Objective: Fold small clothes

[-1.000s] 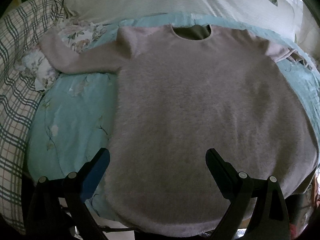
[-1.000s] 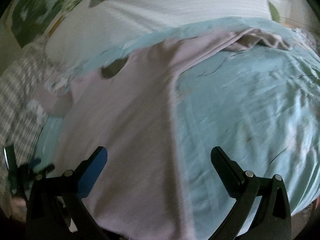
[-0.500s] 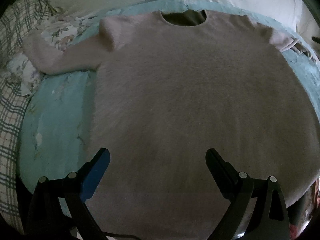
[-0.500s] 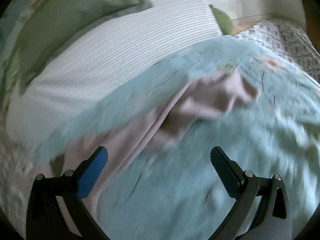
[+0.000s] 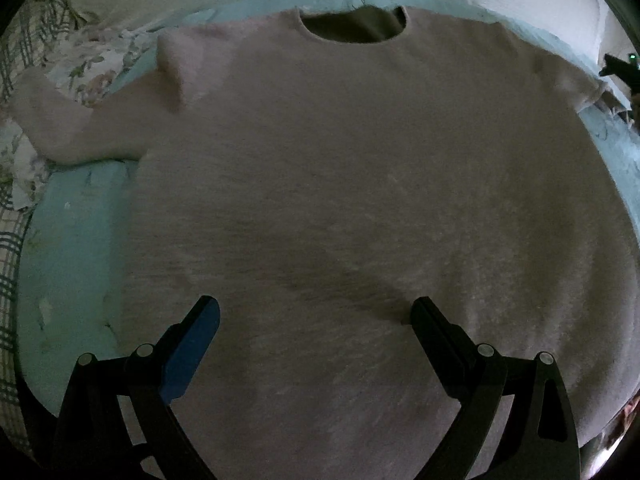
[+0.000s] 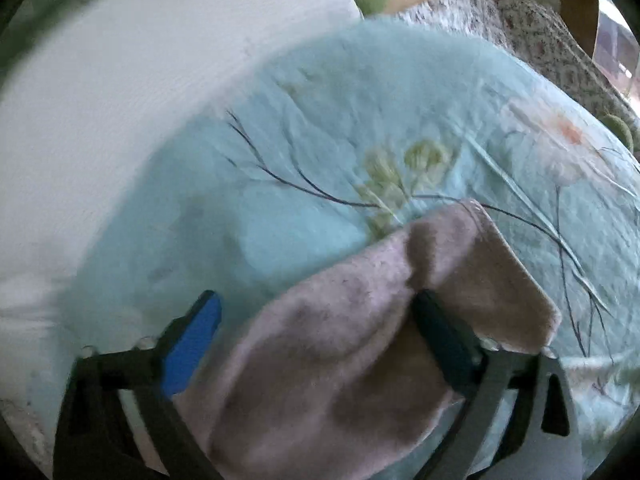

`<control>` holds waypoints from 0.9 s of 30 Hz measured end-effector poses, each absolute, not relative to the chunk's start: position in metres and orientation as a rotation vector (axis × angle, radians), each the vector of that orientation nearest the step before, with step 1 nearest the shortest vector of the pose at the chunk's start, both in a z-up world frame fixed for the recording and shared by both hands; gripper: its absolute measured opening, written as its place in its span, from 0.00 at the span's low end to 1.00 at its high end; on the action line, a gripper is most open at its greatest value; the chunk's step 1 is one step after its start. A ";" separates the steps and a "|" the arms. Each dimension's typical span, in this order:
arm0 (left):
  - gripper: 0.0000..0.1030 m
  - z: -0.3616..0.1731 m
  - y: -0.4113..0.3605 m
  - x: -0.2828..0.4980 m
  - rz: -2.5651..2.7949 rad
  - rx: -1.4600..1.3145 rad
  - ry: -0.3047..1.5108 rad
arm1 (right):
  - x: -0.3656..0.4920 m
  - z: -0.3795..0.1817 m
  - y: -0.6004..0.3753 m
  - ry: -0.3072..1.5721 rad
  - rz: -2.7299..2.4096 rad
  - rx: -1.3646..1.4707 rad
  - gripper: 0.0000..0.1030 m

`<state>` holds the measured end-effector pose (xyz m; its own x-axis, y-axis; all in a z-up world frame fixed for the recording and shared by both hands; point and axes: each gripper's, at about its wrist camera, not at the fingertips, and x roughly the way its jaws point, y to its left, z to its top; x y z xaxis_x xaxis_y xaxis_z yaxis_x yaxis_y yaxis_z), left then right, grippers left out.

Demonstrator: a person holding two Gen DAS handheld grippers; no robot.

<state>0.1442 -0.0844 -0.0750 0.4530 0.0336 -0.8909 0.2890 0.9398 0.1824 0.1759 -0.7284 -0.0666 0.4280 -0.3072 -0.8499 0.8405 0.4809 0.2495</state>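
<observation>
Sweater (image 5: 360,208), a fuzzy pinkish-mauve pullover, lies spread face-up on the teal floral bedspread (image 5: 76,248), neckline toward twelve o'clock in the left wrist view and both sleeves still out to the sides, so no fold has been made yet.

Starting at the left: the left sleeve (image 5: 80,128) stretches toward nine o'clock, its cuff resting on a floral-print cloth (image 5: 88,68), with a plaid blanket (image 5: 12,248) at the rim beyond. The left gripper (image 5: 316,320) hovers over the lower body of the garment, jaws spread wide and holding nothing.

Further right, the right gripper (image 6: 316,316) has its jaws released as well, and they straddle the right sleeve (image 6: 360,344). The cuff bunches between and partly over the fingers, but nothing is pinched. This view is blurred, so whether the pads touch the knit cannot be told.

My reading is that the first sleeve fold is being set up. The next move calls for the right jaws to clench on the cuff, lift it, and carry it inward across the chest toward nine o'clock, while the left gripper steadies the body.

Beyond the bedspread lies a white ribbed cover (image 6: 120,100) at ten o'clock, and a small-print floral quilt (image 6: 540,36) at one o'clock.
</observation>
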 end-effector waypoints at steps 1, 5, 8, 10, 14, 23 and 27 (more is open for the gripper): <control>0.94 -0.076 -0.086 0.145 -0.165 0.331 1.098 | 0.176 -0.064 -0.726 0.830 -0.820 0.721 0.66; 0.94 -0.077 -0.085 0.145 -0.187 0.315 1.103 | 0.164 -0.051 -0.715 0.742 -0.747 0.726 0.15; 0.94 -0.076 -0.082 0.144 -0.195 0.303 1.102 | 0.151 -0.041 -0.700 0.650 -0.628 0.780 0.10; 0.94 -0.076 -0.080 0.141 -0.194 0.303 1.092 | 0.151 -0.033 -0.680 0.622 -0.554 0.775 0.10; 0.94 -0.072 -0.074 0.135 -0.202 0.292 1.074 | 0.175 -0.015 -0.624 0.589 -0.367 0.752 0.10; 0.94 -0.062 -0.051 0.125 -0.190 0.221 1.054 | 0.243 0.019 -0.406 0.592 0.131 0.629 0.09; 0.94 -0.057 -0.033 0.126 -0.172 0.155 1.053 | 0.260 0.017 -0.303 0.609 0.341 0.565 0.09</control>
